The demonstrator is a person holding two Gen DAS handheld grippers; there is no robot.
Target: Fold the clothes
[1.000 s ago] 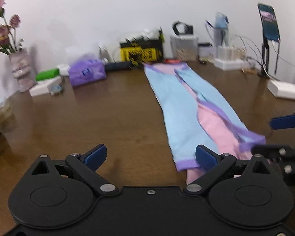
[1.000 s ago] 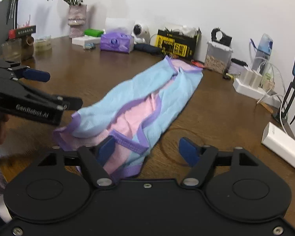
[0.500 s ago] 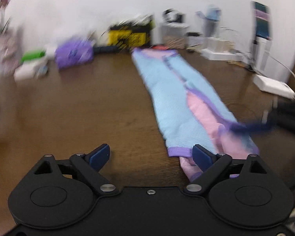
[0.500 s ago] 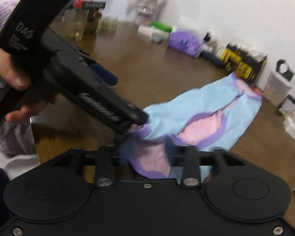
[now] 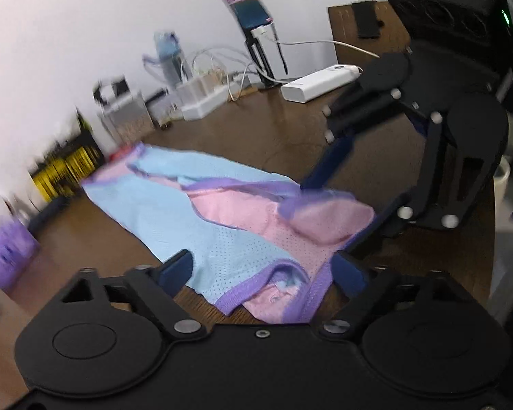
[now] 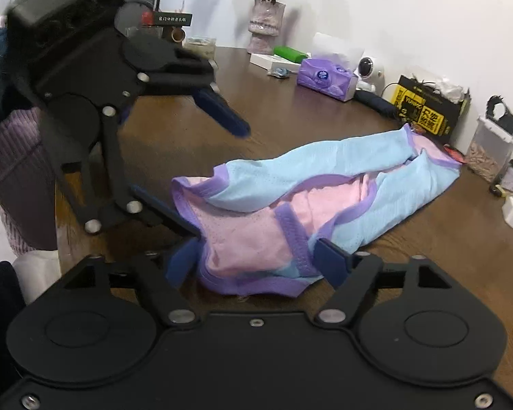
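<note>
The garment [image 6: 328, 184], a light-blue and pink mesh piece with purple trim, lies lengthwise on the wooden table [image 6: 290, 119], running away from both tools. Its near end is bunched and sits between the fingers of both tools.

Left gripper [image 5: 260, 270]: fingers spread wide, straddling the near hem on its own side; nothing clamped. Right gripper [image 6: 256, 263]: fingers also spread, one on each side of the near purple-trimmed edge; no grip visible.

Step in hand, as judged: taking hold of the near end for a lengthwise fold. The next move calls for each tool to close on its own portion of the hem, catching every layer, with the two grips kept level so the edge carries over straight.
</note>
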